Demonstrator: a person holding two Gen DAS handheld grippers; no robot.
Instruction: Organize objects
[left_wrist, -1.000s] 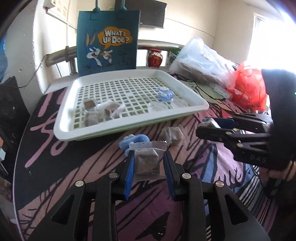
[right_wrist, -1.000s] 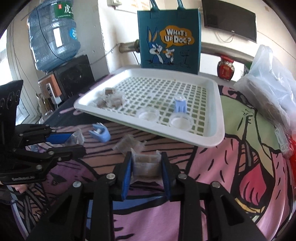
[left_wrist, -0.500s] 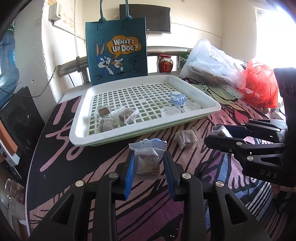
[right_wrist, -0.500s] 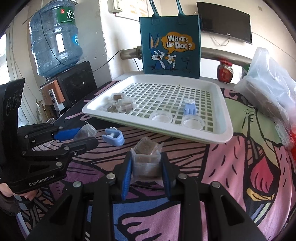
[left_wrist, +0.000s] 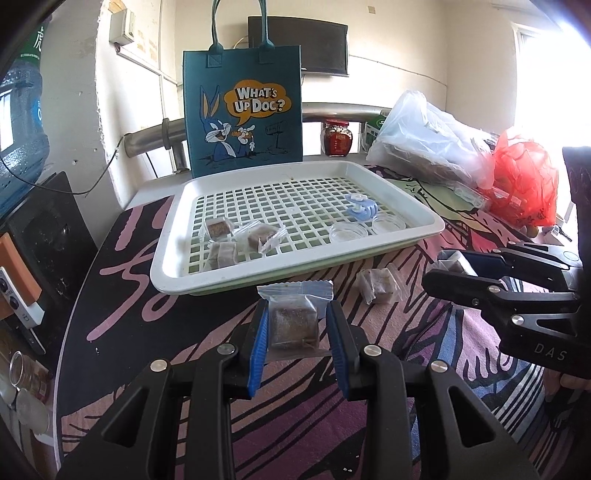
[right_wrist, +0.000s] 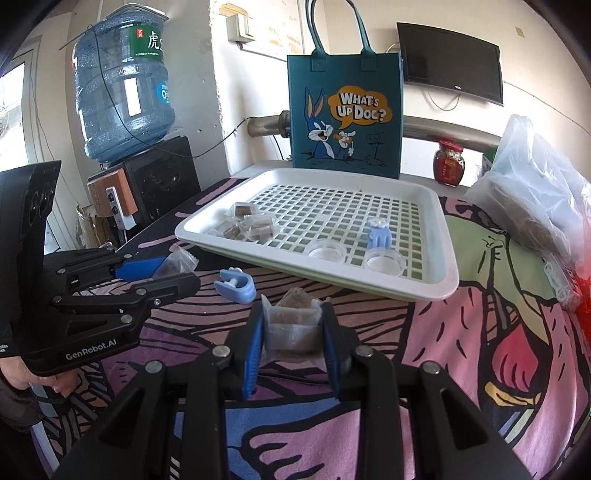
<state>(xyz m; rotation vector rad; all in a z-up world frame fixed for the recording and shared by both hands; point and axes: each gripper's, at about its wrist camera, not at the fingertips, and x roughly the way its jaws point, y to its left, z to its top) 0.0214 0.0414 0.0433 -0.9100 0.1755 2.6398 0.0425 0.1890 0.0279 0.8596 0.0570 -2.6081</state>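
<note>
1. The left gripper (left_wrist: 295, 332) is held above the patterned tablecloth (left_wrist: 295, 424), its blue-padded jaws pressed against both sides of a clear sachet (left_wrist: 293, 325) with a brown cube inside; the sachet's sealed top edge stands up past the fingertips.
2. The right gripper (right_wrist: 293, 332) is likewise closed on a wrapped brown block (right_wrist: 293, 326), pinched between the pads and clear of the cloth. In the left wrist view this gripper (left_wrist: 465, 266) enters from the right with the packet at its tips.
3. Just beyond the right gripper's tips, a blue clip (right_wrist: 236, 286) lies on the cloth, near the front edge of the tray. One loose packet (left_wrist: 376, 286) rests on the cloth between the two grippers in the left wrist view, just short of the tray.
4. The white slotted tray (left_wrist: 221, 286) sits mid-table. Three wrapped packets (left_wrist: 240, 238) are clustered in its near-left corner, touching one another.
5. Toward the tray's right side lie two clear round lids (left_wrist: 349, 232), side by side, with a second blue clip (left_wrist: 360, 206) just behind them.
6. Behind the tray stands a teal tote bag (left_wrist: 243, 110), upright, printed with a cartoon rabbit and "What's Up Doc?".
7. A red-lidded jar (left_wrist: 336, 136) stands beside the bag, with plastic bags (left_wrist: 436, 147) piled at the far right. A blue water jug (right_wrist: 122, 92) stands to the far left.
</note>
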